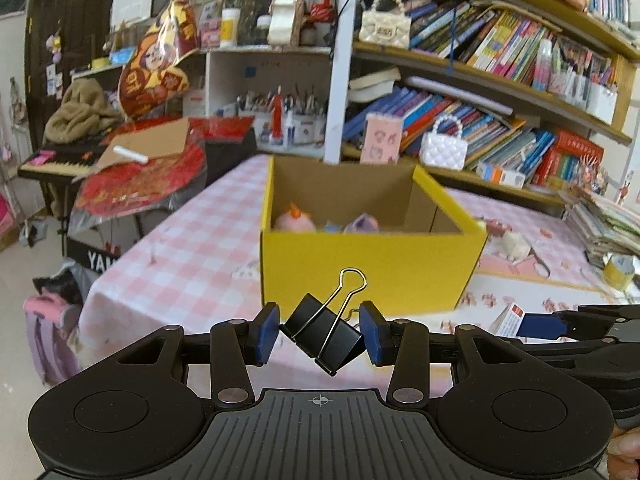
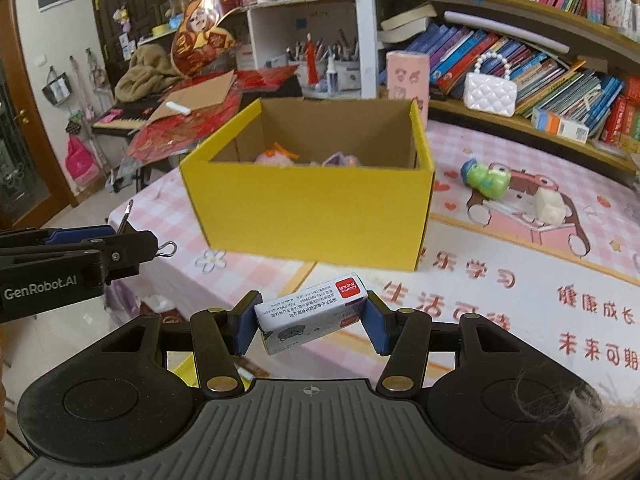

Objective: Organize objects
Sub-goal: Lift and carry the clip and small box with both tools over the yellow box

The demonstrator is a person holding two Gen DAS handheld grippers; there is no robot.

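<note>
A yellow cardboard box stands open on the pink checked table, with small toys inside; it also shows in the right wrist view. My left gripper is shut on a black binder clip, held above the table in front of the box. My right gripper is shut on a small white staple box with a red label, also held in front of the yellow box. The left gripper shows at the left of the right wrist view; the right gripper shows at the right of the left wrist view.
A green frog toy and a cream block lie on the printed mat right of the box. A yellow tape roll sits far right. Bookshelves stand behind; a keyboard with red papers stands left.
</note>
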